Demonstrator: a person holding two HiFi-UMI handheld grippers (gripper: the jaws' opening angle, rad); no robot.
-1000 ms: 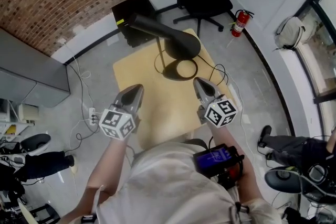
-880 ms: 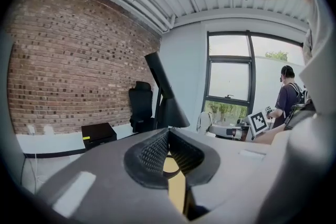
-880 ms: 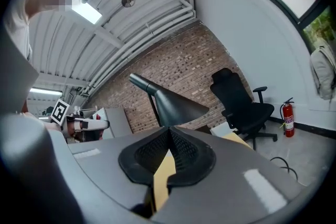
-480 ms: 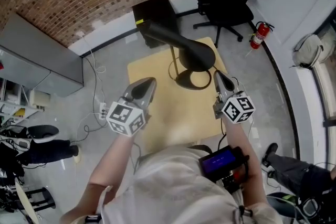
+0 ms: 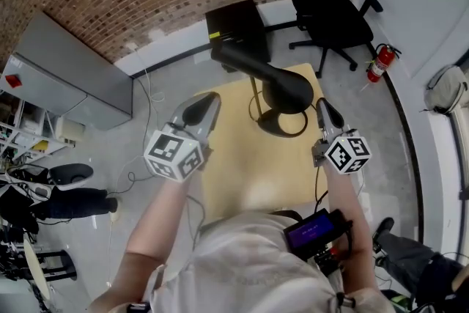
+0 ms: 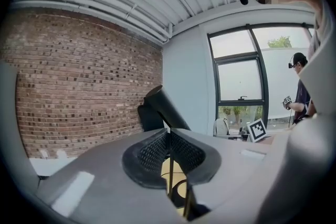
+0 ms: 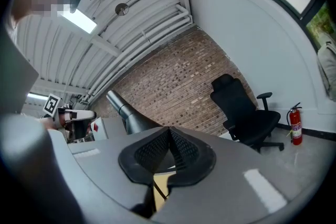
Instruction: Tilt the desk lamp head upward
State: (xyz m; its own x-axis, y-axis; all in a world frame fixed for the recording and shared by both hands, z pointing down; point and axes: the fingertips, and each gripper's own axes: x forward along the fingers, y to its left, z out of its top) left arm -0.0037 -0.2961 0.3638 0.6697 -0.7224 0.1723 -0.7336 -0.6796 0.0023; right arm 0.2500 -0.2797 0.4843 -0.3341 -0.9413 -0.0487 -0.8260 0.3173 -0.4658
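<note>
On the far right part of the wooden table stands the black desk lamp, its ring base flat on the top and its long head slanting, narrow end toward the table's far side. I hold the left gripper above the table's left edge, jaws pressed together on nothing. The right gripper hovers at the table's right edge, likewise closed and empty.

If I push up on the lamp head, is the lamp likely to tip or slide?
Probably top-heavy: the long lamp head overhangs a thin stem. The ring base looks small and open, so it may tip or skid on the smooth table. Steadying the base seems wise.
</note>
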